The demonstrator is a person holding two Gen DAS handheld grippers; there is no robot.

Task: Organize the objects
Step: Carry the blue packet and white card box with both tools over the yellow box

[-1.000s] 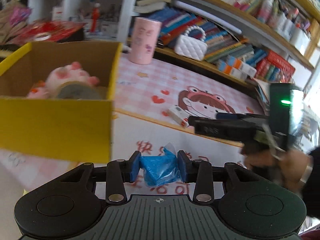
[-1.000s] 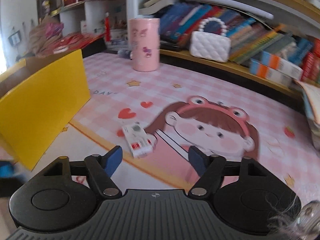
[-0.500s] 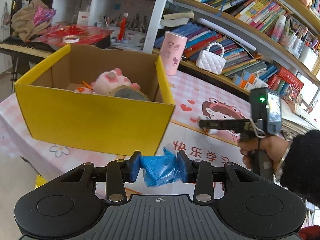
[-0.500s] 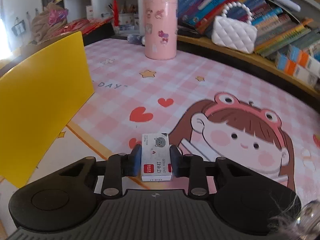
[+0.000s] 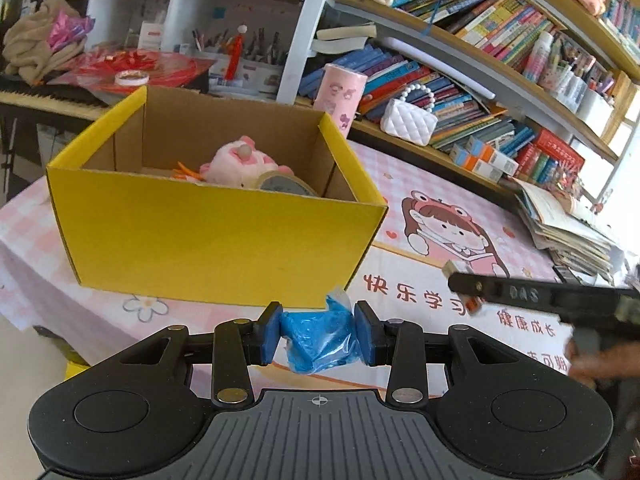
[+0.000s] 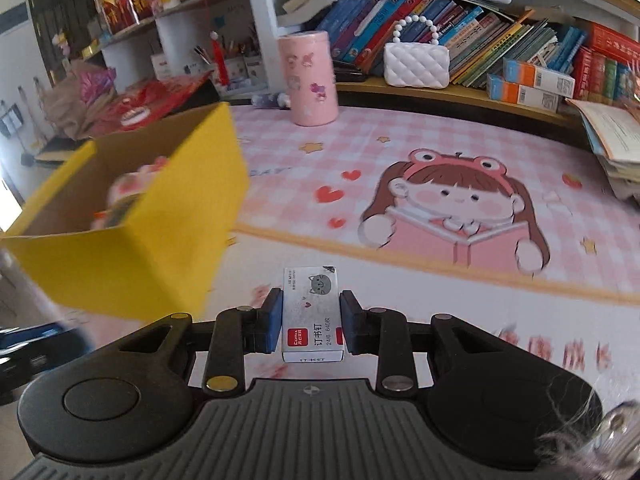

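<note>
My left gripper (image 5: 317,334) is shut on a crumpled blue plastic packet (image 5: 320,336), held in front of the near wall of an open yellow cardboard box (image 5: 208,236). Inside the box lie a pink plush toy (image 5: 236,162) and a tape roll (image 5: 286,186). My right gripper (image 6: 312,326) is shut on a small white staples box (image 6: 312,314) with a red label, lifted above the pink cartoon table mat (image 6: 440,208). The yellow box (image 6: 132,248) stands to its left. In the left wrist view the right gripper (image 5: 464,286) shows at the right edge with the staples box.
A pink cylinder tin (image 6: 308,78) and a white quilted handbag (image 6: 416,62) stand at the back by shelves of books. A stack of open books (image 5: 568,220) lies at the table's right edge. A hand (image 5: 600,364) holds the right tool.
The right gripper closed on the staples box and lifted it off the mat toward the yellow box. The left gripper pulled back with the blue packet, bringing the whole box into view.
</note>
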